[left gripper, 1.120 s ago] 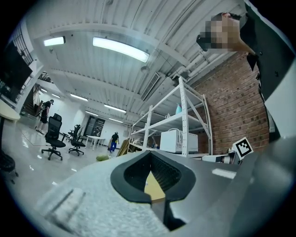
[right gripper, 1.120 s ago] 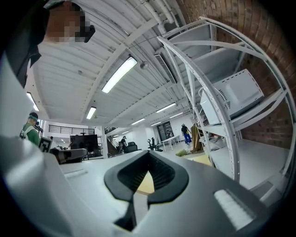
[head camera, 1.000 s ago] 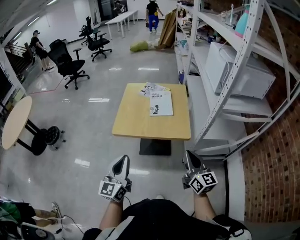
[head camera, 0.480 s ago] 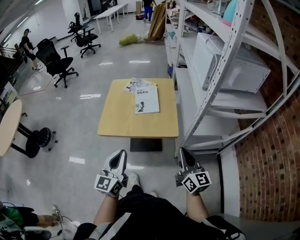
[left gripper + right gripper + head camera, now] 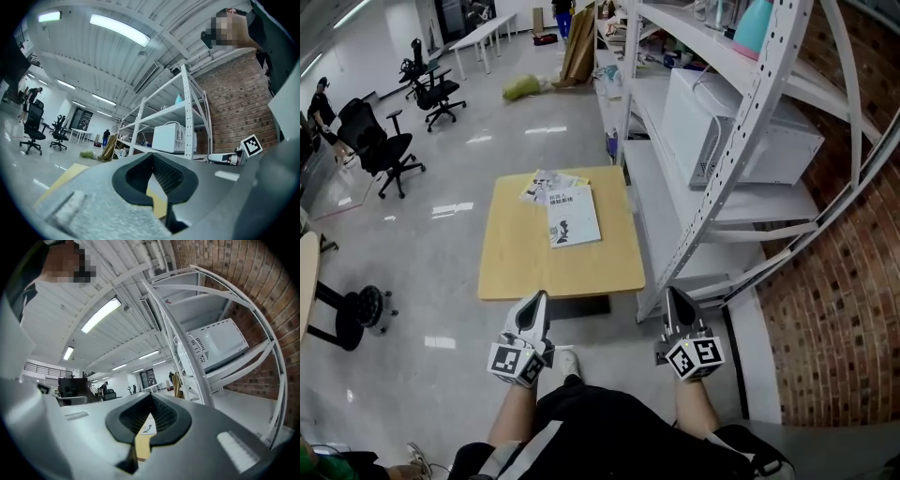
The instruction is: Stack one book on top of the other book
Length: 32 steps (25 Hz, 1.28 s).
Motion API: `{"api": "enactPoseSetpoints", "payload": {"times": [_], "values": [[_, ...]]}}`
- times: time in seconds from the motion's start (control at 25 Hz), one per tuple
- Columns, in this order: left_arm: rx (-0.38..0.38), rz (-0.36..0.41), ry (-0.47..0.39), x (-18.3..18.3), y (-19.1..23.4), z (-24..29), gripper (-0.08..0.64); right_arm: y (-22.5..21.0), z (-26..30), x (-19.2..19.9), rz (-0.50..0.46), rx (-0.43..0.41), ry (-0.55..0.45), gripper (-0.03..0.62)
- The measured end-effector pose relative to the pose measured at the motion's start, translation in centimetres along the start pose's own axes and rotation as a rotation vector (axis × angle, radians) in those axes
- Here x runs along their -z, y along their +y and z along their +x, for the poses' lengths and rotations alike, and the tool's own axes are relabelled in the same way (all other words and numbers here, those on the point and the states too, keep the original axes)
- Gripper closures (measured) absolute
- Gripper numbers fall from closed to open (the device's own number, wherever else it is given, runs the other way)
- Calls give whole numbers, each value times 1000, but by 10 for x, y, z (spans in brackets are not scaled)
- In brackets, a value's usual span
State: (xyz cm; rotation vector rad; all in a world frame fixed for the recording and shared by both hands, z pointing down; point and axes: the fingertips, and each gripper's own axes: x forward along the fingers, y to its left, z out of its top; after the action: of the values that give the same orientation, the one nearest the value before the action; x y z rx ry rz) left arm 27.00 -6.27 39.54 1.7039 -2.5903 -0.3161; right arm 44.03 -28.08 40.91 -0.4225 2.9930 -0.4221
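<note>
Two books lie on the square yellow table (image 5: 525, 267) in the head view. A white book (image 5: 573, 217) is near the middle, and a colourful-covered book (image 5: 546, 185) touches its far left corner. My left gripper (image 5: 534, 303) and right gripper (image 5: 674, 300) are held level in front of the person's body, just short of the table's near edge. Both are shut with nothing in them. In the right gripper view, the white book (image 5: 148, 427) and the table top (image 5: 142, 446) show past the shut right gripper (image 5: 149, 420). The left gripper (image 5: 157, 183) also points at the table.
White metal shelving (image 5: 675, 202) with a microwave (image 5: 741, 141) runs along the right of the table, and a brick wall (image 5: 825, 309) stands behind it. Office chairs (image 5: 380, 150), a stool base (image 5: 358, 309) and a round table edge (image 5: 306, 272) stand on the glossy floor at left.
The person has walked toward the table, so it now lies much closer to both grippers. Both grippers stayed shut and empty. The books have not moved on the table.
</note>
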Motion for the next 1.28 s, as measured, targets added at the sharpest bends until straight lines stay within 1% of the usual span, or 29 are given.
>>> {"api": "enactPoseSetpoints", "payload": {"times": [0.12,0.2,0.32,0.44,0.68,0.8,0.96,1.16,1.28], "values": [[23,5,-8,-6,24,16,558,7,29,-1,-4,9,-7,586],[23,15,-16,-7,44,23,560,17,48,1,-7,0,-5,586],[15,26,-6,-8,70,34,560,35,79,9,-70,-33,16,586],[20,8,-2,-3,98,47,558,48,111,21,-119,-51,46,586],[33,-31,14,8,144,58,558,53,151,45,-191,-9,128,586],[20,-42,31,15,166,59,558,54,163,57,-194,7,164,586],[-21,-57,69,27,188,66,558,54,177,69,-201,0,209,586],[4,-78,112,45,192,84,558,44,196,84,-171,11,233,586],[17,-90,151,59,191,99,558,34,207,100,-150,4,275,586]]}}
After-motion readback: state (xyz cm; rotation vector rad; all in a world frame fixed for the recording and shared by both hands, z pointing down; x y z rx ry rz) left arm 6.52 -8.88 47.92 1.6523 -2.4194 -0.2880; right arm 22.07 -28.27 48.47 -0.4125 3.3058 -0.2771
